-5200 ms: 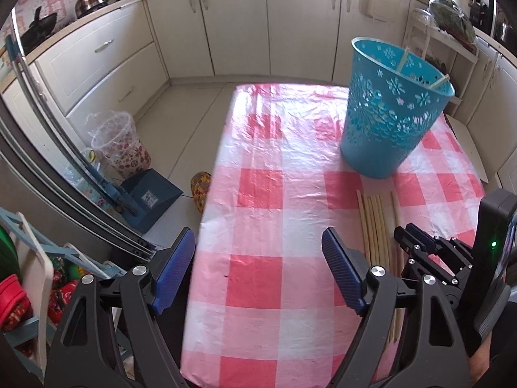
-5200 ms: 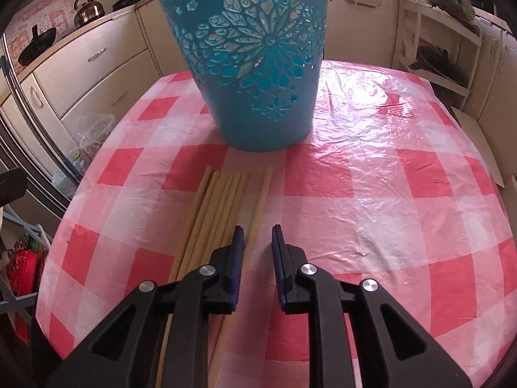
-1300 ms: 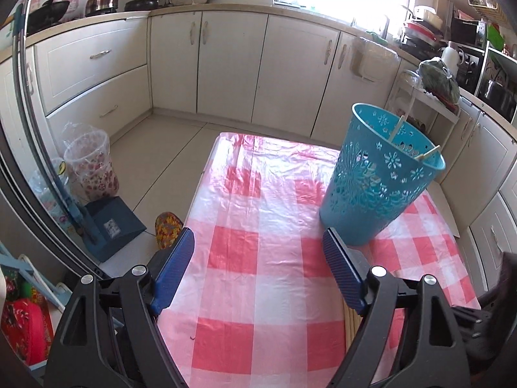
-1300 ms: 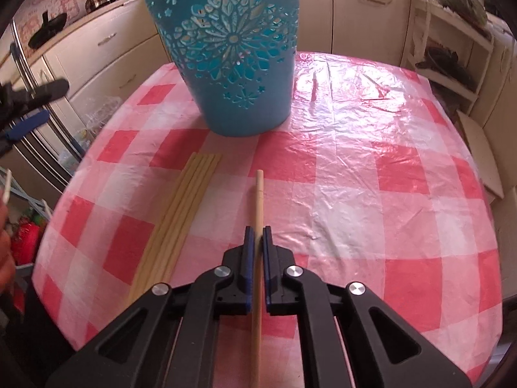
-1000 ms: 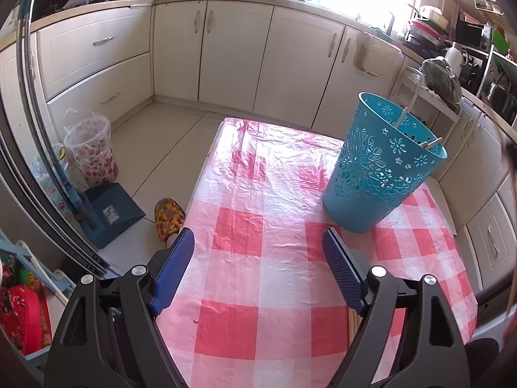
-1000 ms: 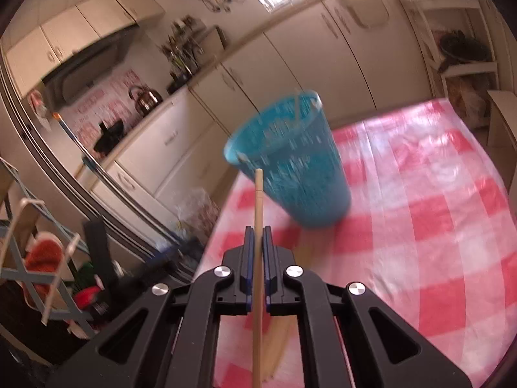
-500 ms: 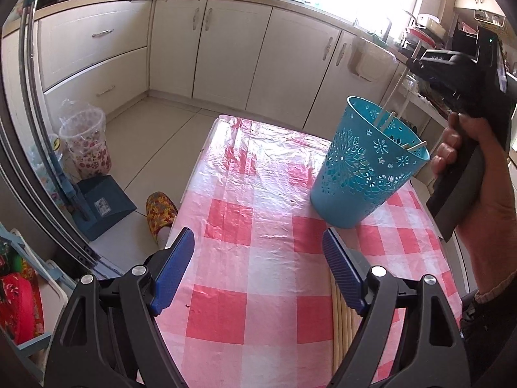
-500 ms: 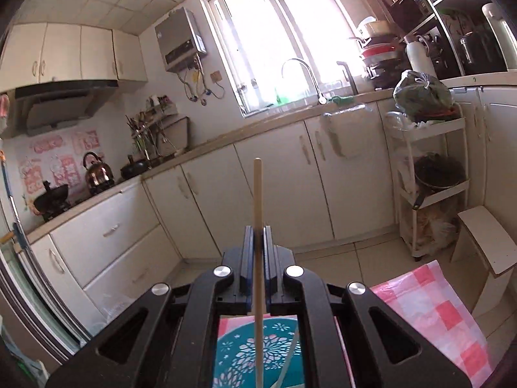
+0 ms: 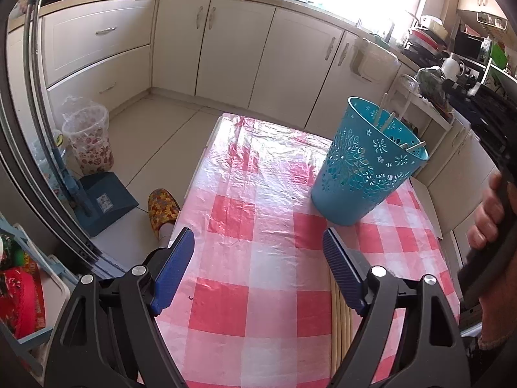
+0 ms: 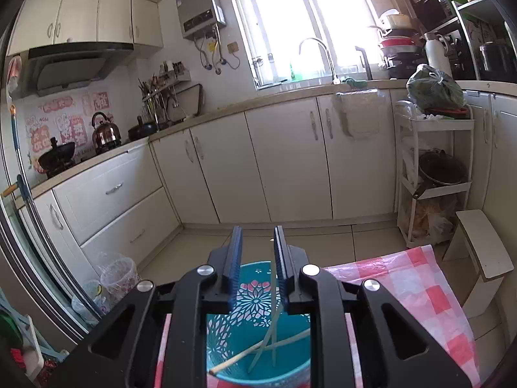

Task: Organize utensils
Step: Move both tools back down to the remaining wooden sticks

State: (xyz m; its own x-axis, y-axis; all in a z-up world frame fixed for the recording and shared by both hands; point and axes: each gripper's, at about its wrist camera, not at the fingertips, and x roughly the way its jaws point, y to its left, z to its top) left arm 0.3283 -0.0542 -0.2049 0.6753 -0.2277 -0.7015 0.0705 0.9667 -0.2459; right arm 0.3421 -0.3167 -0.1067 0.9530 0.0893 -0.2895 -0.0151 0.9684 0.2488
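Observation:
A blue perforated basket (image 9: 365,168) stands on the red-checked table (image 9: 258,226); it also shows in the right wrist view (image 10: 258,355), with three chopsticks (image 10: 268,342) leaning inside. My right gripper (image 10: 257,255) is open and empty, held right above the basket's mouth; its body shows in the left wrist view (image 9: 491,123). Several wooden chopsticks (image 9: 339,323) lie on the table beside the right finger of my left gripper (image 9: 258,258), which is wide open and empty over the table's near part.
White kitchen cabinets (image 10: 274,161) line the far walls. A white shelf cart (image 10: 433,174) stands at the right. A clear bin (image 9: 87,139), a blue dustpan (image 9: 103,200) and a slipper (image 9: 161,207) are on the floor left of the table.
My right gripper opened and the chopstick it held dropped into the basket. The left gripper has hardly moved.

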